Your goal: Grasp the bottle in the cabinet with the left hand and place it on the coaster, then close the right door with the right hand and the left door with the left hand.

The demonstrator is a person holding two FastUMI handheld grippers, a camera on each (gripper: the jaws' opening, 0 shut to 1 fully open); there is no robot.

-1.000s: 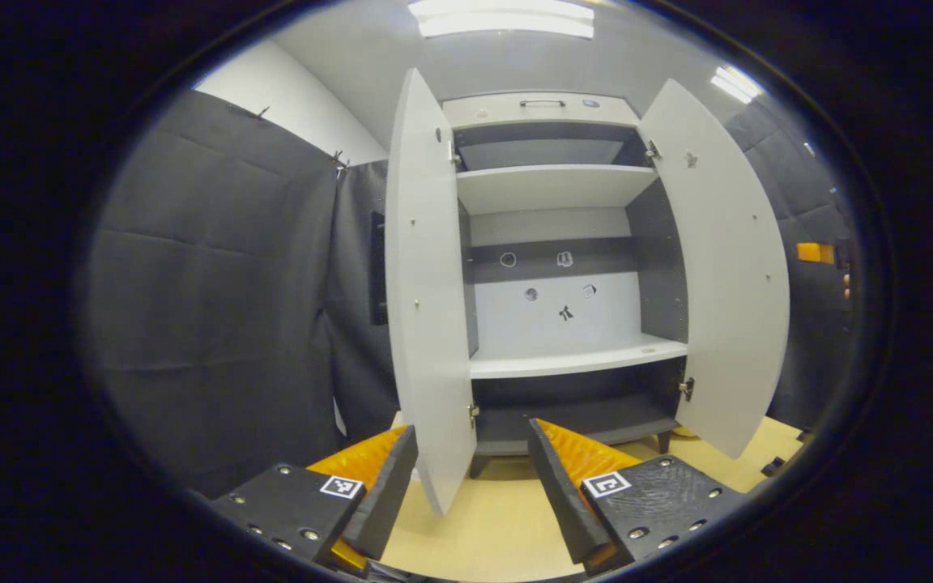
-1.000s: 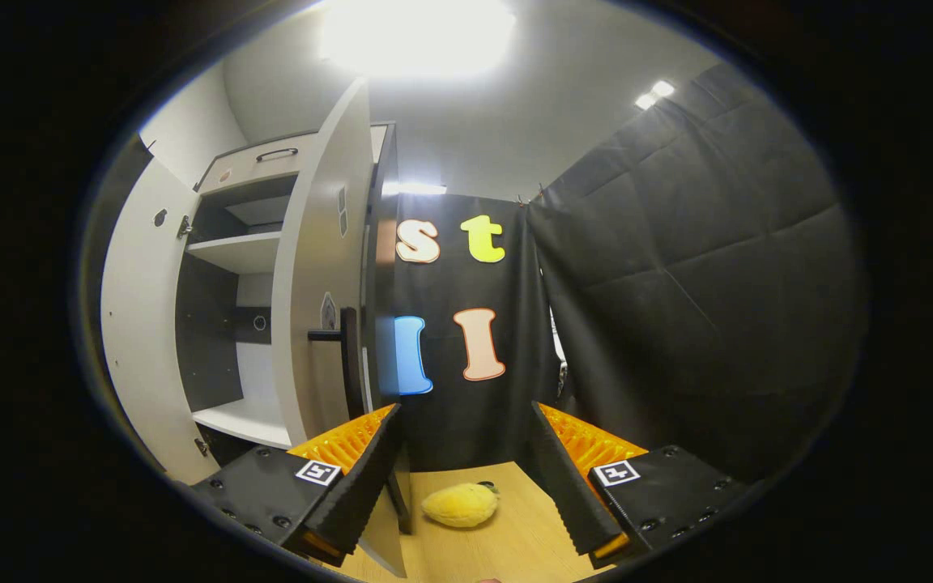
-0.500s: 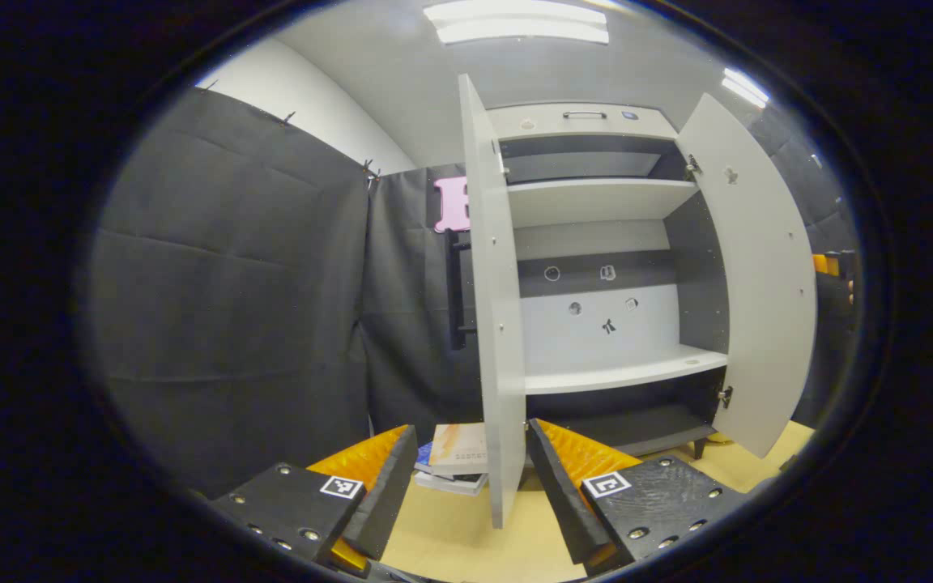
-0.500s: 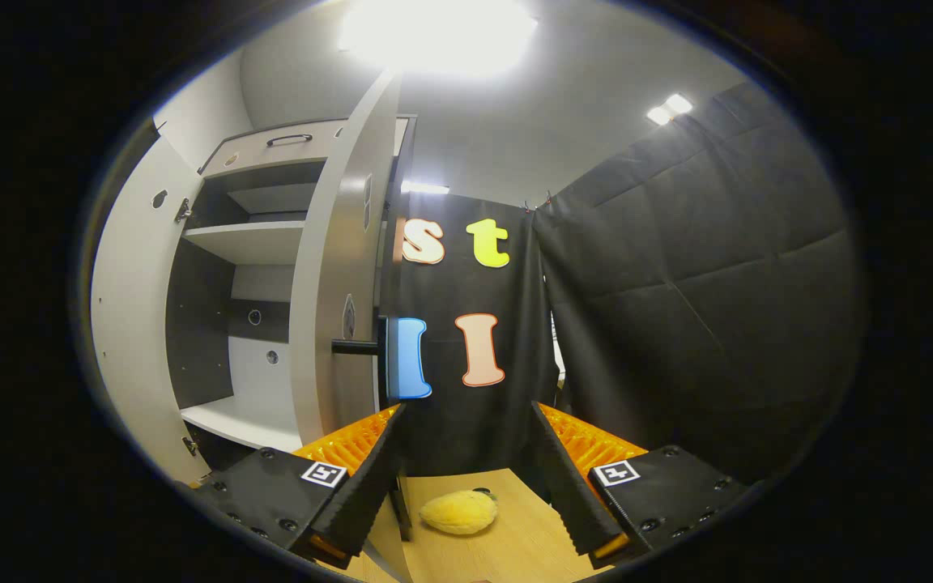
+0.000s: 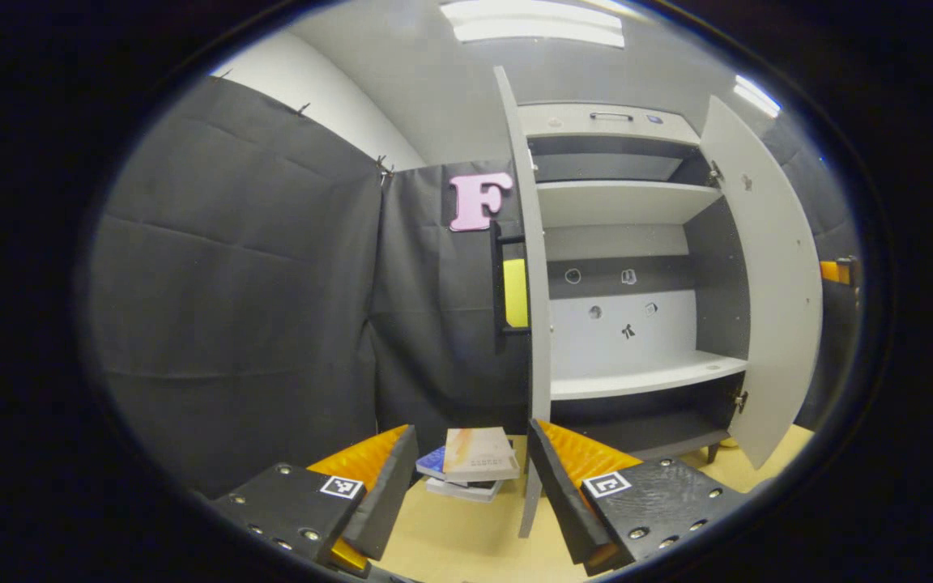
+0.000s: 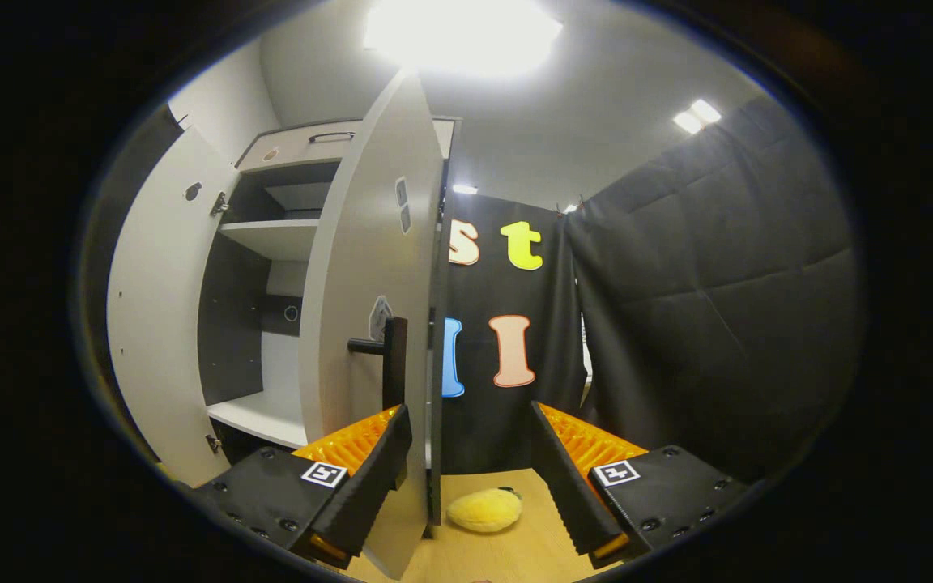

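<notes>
At far left, our left gripper (image 5: 466, 486) hangs open, empty, facing the left door (image 5: 533, 283) edge-on. The right door (image 6: 373, 324) is stiff, light, hinged; we push near its bar handle (image 6: 392, 360), our right gripper (image 6: 466, 486) spread, empty.

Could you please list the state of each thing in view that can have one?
Left door: open, seen edge-on.
Right door: open.
Cabinet: open, visible shelves bare.
Books: stacked on the table.
Left claw: open, holding nothing.
Right claw: open, holding nothing.
</notes>
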